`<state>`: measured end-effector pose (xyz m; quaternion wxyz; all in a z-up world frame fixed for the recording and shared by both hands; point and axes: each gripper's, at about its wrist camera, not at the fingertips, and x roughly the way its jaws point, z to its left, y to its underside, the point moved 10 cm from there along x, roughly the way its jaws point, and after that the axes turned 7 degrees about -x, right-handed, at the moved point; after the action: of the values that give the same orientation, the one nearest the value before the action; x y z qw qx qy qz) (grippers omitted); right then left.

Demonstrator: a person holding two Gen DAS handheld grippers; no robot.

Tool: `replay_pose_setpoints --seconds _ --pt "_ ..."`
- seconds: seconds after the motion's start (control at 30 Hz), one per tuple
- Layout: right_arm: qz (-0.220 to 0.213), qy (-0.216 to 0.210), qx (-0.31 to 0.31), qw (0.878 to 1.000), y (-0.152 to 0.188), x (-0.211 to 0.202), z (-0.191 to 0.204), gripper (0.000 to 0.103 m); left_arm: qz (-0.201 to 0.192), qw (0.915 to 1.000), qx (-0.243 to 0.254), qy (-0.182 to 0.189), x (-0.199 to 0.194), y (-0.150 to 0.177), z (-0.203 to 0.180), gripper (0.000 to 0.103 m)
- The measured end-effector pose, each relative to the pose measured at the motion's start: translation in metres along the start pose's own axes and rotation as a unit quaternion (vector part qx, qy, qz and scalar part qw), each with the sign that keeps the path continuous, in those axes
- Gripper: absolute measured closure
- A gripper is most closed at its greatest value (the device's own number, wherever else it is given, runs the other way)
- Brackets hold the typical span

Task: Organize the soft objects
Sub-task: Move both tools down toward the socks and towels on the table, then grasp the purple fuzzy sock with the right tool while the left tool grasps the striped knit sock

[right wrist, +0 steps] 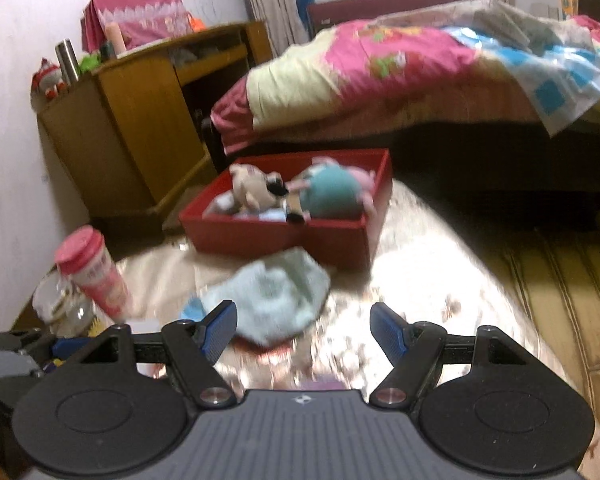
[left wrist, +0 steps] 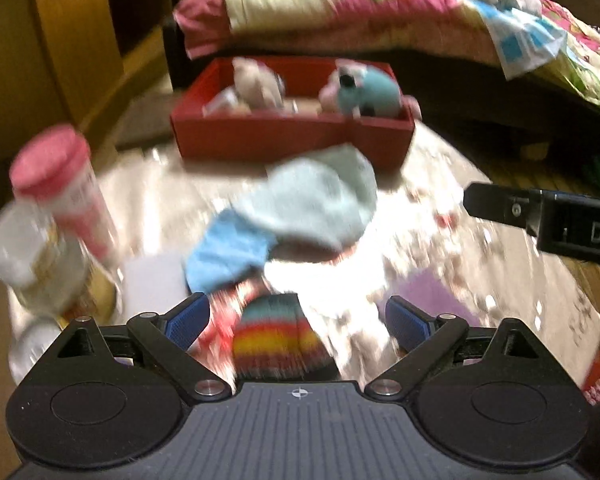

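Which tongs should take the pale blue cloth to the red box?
Probably right. The right tongs are open with the pale blue cloth just ahead, its near edge by the left pad. The left tongs, also open, sit over a rainbow-striped item, the cloth farther on. Red box lies beyond.

Bare tabletop [right wrist: 412, 264] open along the right side, up to the red box [right wrist: 276, 236]. Blocked in the middle by a pale blue cloth [right wrist: 272, 296]. Crowded at the left edge by a pink-lidded canister [right wrist: 96, 276] and jar [right wrist: 60, 308].
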<state>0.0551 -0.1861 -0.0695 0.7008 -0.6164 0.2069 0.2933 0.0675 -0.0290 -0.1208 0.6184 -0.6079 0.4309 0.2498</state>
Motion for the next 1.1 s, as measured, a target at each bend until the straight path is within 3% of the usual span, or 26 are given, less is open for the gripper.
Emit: replay_pose_setpoints --seconds 0.13,0.23,0.33,0.43,0.5,0.53,0.63,0.7,0.77,0.9,1.1 --pt "0.035 -0.013 0.002 0.999 0.017 0.007 0.003 0.053 0.032 0.9991 -0.026 0.01 0.011 0.014 0.009 0.012" --pt "0.059 -0.019 -0.007 0.998 0.027 0.016 0.007 0.053 0.031 0.9992 -0.026 -0.001 0.023 0.008 0.011 0.012" --pt "0.074 -0.017 -0.004 0.997 0.033 0.022 0.006 0.053 0.056 0.9978 -0.033 -0.002 0.043 0.01 0.01 0.013" --pt "0.075 -0.016 -0.003 0.997 0.033 0.024 0.005 0.053 0.085 0.9954 -0.039 -0.02 0.064 0.019 0.015 0.022" --pt "0.081 -0.018 -0.002 0.997 0.034 0.026 0.003 0.052 0.113 0.992 -0.05 -0.024 0.077 0.028 0.019 0.035" --pt "0.085 -0.019 -0.002 0.996 0.036 0.028 0.003 0.052 0.12 0.9907 -0.057 -0.026 0.082 0.031 0.022 0.034" --pt "0.106 -0.02 -0.011 0.994 0.045 0.036 0.003 0.052 0.108 0.9927 -0.044 -0.032 0.08 0.027 0.019 0.045" --pt "0.116 -0.019 -0.02 0.993 0.05 0.04 0.003 0.052 0.109 0.9922 -0.057 -0.021 0.077 0.025 0.019 0.072" --pt "0.117 -0.022 -0.027 0.992 0.052 0.041 0.003 0.052 0.11 0.9915 -0.069 0.0 0.07 0.021 0.018 0.08" --pt "0.122 -0.005 -0.036 0.992 0.055 0.046 -0.003 0.052 0.088 0.9918 -0.085 0.036 0.046 0.006 0.02 0.084" --pt "0.151 -0.009 -0.024 0.988 0.064 0.065 -0.006 0.052 0.066 0.9907 -0.108 0.049 0.031 -0.009 0.026 0.084"
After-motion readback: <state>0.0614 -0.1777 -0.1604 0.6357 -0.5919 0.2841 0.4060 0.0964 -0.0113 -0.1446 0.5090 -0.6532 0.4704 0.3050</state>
